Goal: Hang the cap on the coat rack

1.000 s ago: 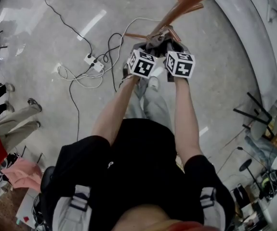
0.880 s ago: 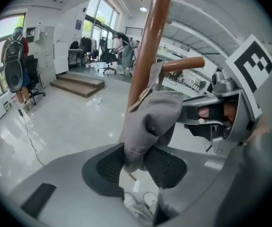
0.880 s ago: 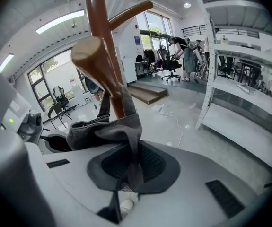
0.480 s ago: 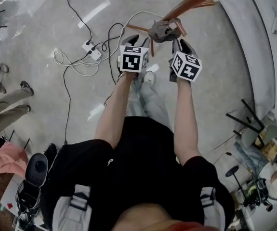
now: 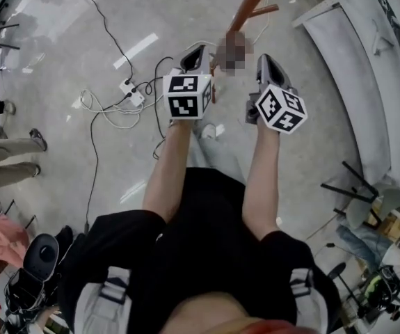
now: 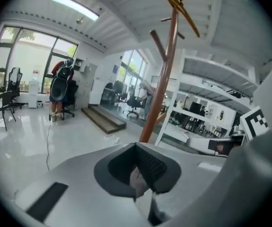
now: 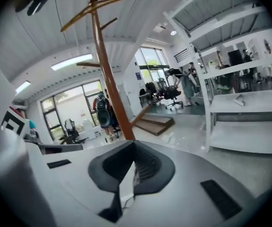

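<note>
1. Head view: I can't make out the cap. A blur covers the spot beside the coat rack (image 5: 247,4), between the left gripper (image 5: 198,53) and the right gripper (image 5: 266,62). The pole is cut off at the top edge.
2. Left gripper view: the jaws are pressed together and empty. Only here does the pole stand upright, hooks included.
3. Right gripper view: the jaws are likewise together. The pole rises left of centre.

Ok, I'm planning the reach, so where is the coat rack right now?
Top centre of the head view: the coat rack stands just ahead of and between the left gripper and right gripper, with white shelving to its right.
</note>
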